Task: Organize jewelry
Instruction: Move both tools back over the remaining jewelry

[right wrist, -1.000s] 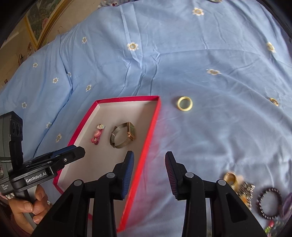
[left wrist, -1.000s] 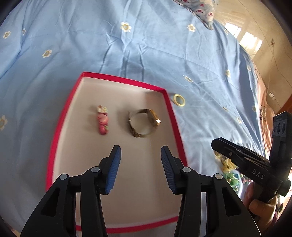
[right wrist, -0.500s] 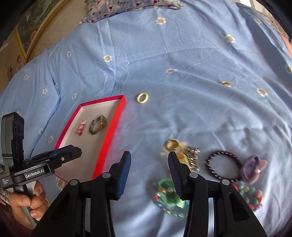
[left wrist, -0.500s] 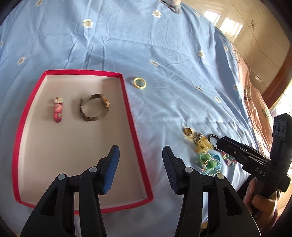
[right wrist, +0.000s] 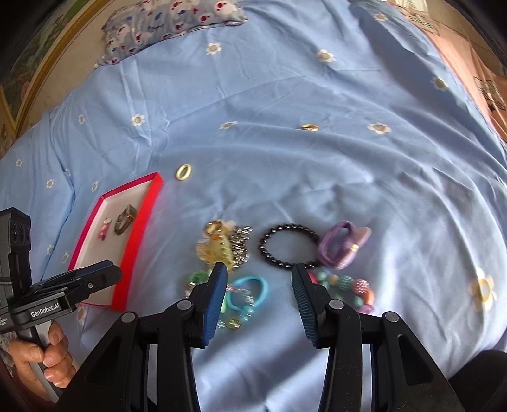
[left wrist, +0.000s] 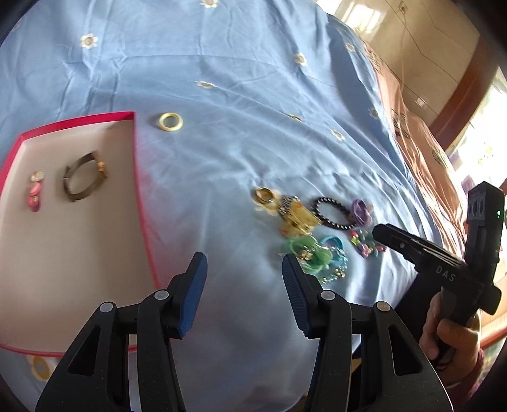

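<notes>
Both handheld grippers hang over a blue flowered bedspread (right wrist: 317,174) with jaws spread wide and nothing between them. In the right wrist view, the right gripper (right wrist: 259,282) hovers just above a loose pile of jewelry: a light-blue hair tie (right wrist: 248,291) lies between its fingertips, a multicolored bead string (right wrist: 345,286) sits by the right finger at 1 o'clock, and a dark beaded bracelet (right wrist: 289,245) rests just beyond at 12 o'clock. A purple hair tie (right wrist: 343,244) touches that bracelet's right side, while a yellow charm cluster (right wrist: 218,245) lies at 11 o'clock. In the left wrist view, the left gripper (left wrist: 244,267) is poised over bare cloth between the pile and a red-rimmed tray (left wrist: 144,215); a green hair tie (left wrist: 305,250) sits just beside its right fingertip at 1 o'clock. The tray, at 10 o'clock from this gripper, holds a metal watch (left wrist: 84,182) and a pink charm (left wrist: 35,196), side by side and apart. Farther off, a gold ring (left wrist: 171,121) lies on the cloth just outside the tray's far right corner, at 11 o'clock. A patterned pillow (right wrist: 171,25) lies at the bed's far edge.
</notes>
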